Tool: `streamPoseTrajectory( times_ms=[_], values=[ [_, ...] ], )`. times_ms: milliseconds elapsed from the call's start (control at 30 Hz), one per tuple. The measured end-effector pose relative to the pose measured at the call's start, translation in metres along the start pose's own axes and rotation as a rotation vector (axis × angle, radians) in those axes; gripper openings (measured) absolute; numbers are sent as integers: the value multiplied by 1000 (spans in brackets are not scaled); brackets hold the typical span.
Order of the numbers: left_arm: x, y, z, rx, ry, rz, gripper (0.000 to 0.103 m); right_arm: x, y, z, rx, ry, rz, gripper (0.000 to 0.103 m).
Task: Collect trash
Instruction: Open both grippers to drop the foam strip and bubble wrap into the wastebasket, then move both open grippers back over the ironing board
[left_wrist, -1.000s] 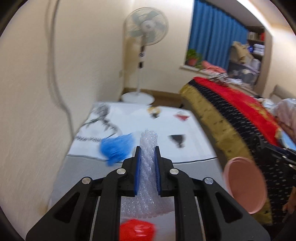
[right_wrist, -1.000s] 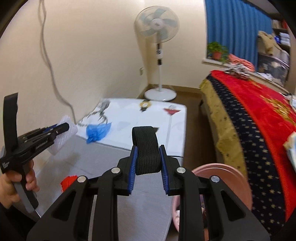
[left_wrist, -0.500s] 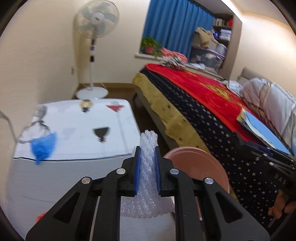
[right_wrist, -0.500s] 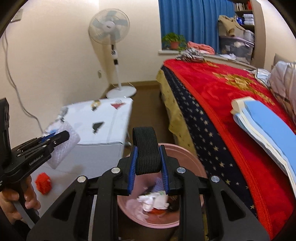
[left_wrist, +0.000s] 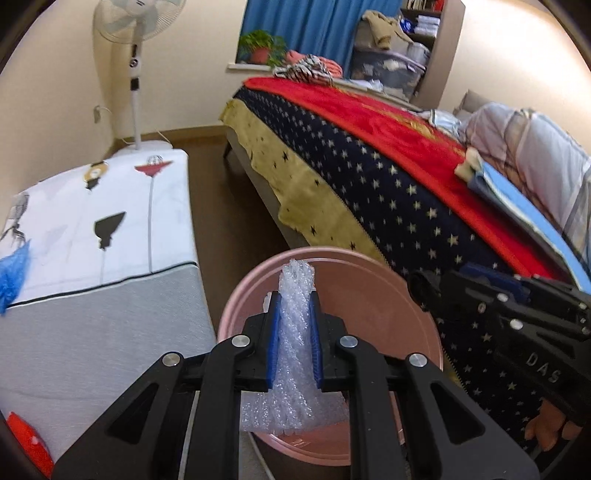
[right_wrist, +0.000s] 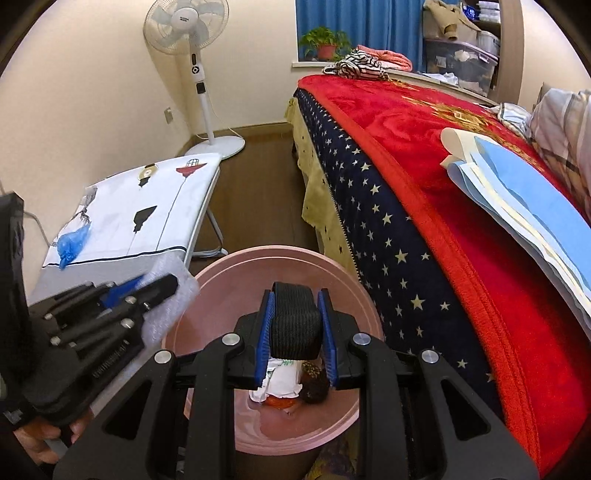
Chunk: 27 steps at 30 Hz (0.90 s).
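Bubble wrap (left_wrist: 293, 354) pinched in left tool (left_wrist: 294, 345), black strap (right_wrist: 294, 325) in right tool (right_wrist: 295, 338), over pink bin (right_wrist: 229, 273)

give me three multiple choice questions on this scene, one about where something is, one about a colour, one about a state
1. Where is the bin?
A. on the bed
B. on the floor between the ironing board and the bed
C. under the fan

2. What colour is the crumpled bag on the ironing board?
A. blue
B. green
C. yellow

3. What is the left gripper doing?
A. open and holding nothing
B. shut on bubble wrap
C. shut on a bottle

Answers:
1 B: the bin stands between the ironing board and the bed.
2 A: the bag is bright blue against the white cover.
3 B: the jaws pinch the bubble wrap above the bin, while the right gripper clamps a black strap.
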<state>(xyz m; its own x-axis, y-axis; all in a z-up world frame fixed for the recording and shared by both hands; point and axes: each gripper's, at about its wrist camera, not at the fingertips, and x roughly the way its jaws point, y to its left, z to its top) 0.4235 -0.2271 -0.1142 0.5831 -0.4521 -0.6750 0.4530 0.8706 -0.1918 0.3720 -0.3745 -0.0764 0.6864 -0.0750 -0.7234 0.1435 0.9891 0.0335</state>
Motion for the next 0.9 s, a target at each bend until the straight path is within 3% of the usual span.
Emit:
streamPoseTrajectory(
  times_ms=[33,67,100,167,233,367,533,767,900],
  values=[
    [0,0,-1,-3,2,4,21,0,1,0,-5,-4,-4,25],
    [1,1,-1,-11,1,10,40,0,2,-1,-12,-8,-8,25],
    [1,2,-1,-21,-1,19,52,1,2,-2,-21,-11,-19,26],
    [0,6,0,-52,-17,54,83,4,4,-4,-40,2,-48,41],
    [1,11,1,-88,-5,92,93,6,2,-5,-33,14,-59,56],
    [-1,15,1,-99,-9,114,93,1,1,-3,-11,-9,-56,73],
    [-22,19,8,-86,-55,127,95,-17,11,2,-51,-102,-70,84],
    [-57,40,14,-116,-110,176,95,-48,32,7,-103,-222,-55,89],
    [-89,52,17,-105,-164,213,95,-73,39,9,-64,-300,-44,90]
  ],
)
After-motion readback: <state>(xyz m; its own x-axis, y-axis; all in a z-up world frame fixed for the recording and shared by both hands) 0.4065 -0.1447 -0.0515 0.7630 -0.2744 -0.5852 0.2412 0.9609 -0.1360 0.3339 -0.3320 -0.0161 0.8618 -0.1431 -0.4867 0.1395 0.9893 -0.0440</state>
